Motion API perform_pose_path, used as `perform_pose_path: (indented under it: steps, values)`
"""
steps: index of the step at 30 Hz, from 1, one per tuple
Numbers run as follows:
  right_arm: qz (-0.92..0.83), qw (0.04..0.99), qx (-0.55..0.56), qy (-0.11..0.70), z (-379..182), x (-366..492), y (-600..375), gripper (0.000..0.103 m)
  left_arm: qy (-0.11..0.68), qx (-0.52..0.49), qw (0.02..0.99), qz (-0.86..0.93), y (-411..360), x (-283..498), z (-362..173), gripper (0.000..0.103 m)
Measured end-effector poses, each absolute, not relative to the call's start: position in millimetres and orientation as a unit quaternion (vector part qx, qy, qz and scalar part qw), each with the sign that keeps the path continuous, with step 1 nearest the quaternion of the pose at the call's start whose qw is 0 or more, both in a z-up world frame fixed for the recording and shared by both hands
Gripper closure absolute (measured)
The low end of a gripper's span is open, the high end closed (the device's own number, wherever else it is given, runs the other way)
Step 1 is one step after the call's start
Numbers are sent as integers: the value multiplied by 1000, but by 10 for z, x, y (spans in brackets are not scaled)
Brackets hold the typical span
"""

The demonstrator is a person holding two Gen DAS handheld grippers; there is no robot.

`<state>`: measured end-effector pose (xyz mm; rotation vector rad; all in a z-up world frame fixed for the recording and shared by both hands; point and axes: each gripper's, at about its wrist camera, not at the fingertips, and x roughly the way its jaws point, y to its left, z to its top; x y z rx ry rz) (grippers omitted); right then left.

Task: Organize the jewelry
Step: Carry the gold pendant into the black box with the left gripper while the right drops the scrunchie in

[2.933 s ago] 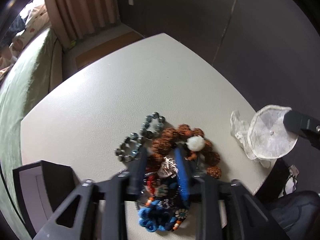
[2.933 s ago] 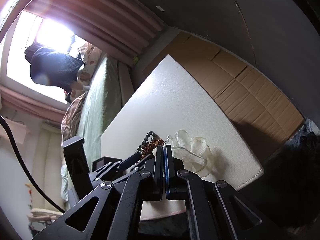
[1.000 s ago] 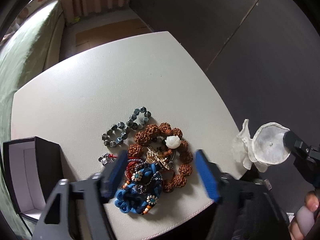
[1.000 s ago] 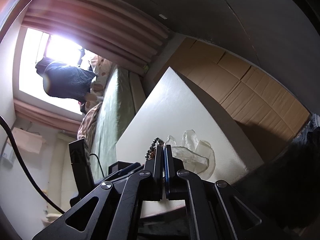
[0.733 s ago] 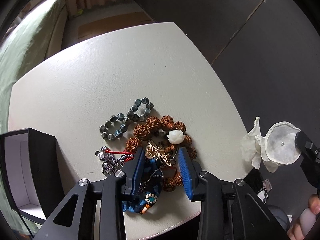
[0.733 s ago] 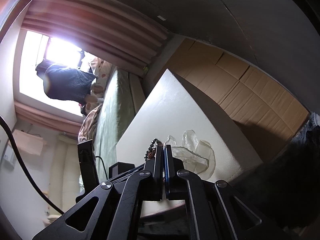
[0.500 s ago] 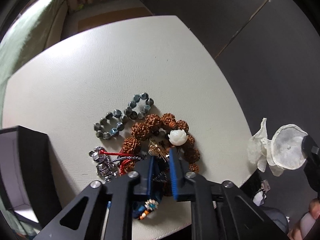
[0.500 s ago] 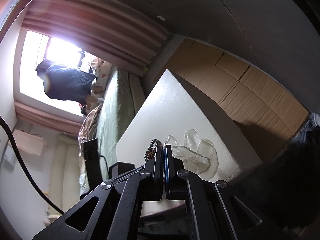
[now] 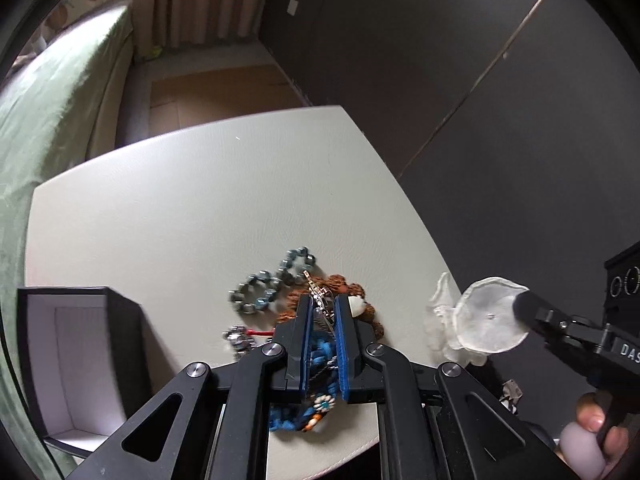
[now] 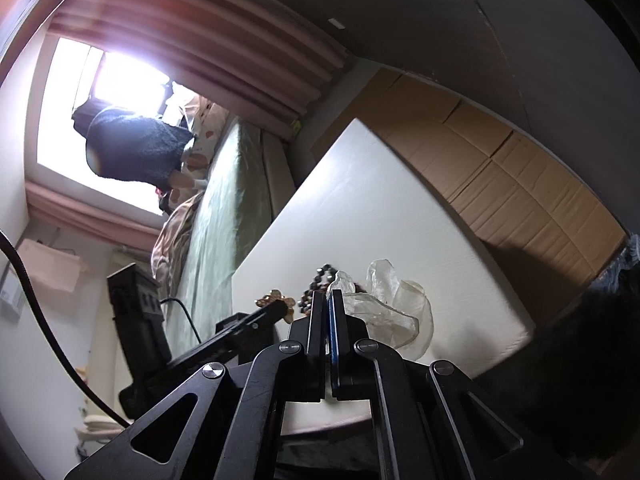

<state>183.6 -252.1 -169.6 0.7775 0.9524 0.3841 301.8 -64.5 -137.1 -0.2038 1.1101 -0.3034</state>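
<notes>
A pile of jewelry lies at the near edge of the white table: a grey bead bracelet, a brown seed bracelet with a white bead, a blue beaded piece and a small silver charm on red cord. My left gripper is shut on a gold and silver pendant piece, lifted above the pile. My right gripper is shut on a clear plastic bag, seen beside the table's right edge in the left wrist view.
An open black box with a white lining stands at the table's left near corner. A green bed lies left of the table. Dark wall panels stand behind and to the right.
My left gripper opened wide, came down over the pile, closed on the gold pendant piece and lifted it. My right gripper stayed shut on the plastic bag, nearly still.
</notes>
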Motion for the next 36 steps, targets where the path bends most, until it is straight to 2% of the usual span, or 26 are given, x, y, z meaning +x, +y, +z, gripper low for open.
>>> perform_pose_path:
  steps: [10,23,33,34,35,36]
  values:
    - [222,803,338,437,-1594,1921,-1925,100,495,-115,853,-121,33,2733,-1121,92]
    - [311,796,289,431,-1357,2019,-1041,100,477,-153,861,-82,816,2576,-1059,92]
    - [350,790,202,460,-1103,2257,-201,99,466,-188,863,-53,1230,2539,-1022,92]
    - [349,786,195,472,-1135,2302,-165,93,467,-190,862,-50,1261,2541,-1036,92]
    - [347,782,191,481,-1166,2328,-149,70,468,-190,862,-48,1260,2554,-1060,92]
    - [344,779,191,489,-1216,2351,-157,55,470,-189,861,-48,1262,2553,-1072,92]
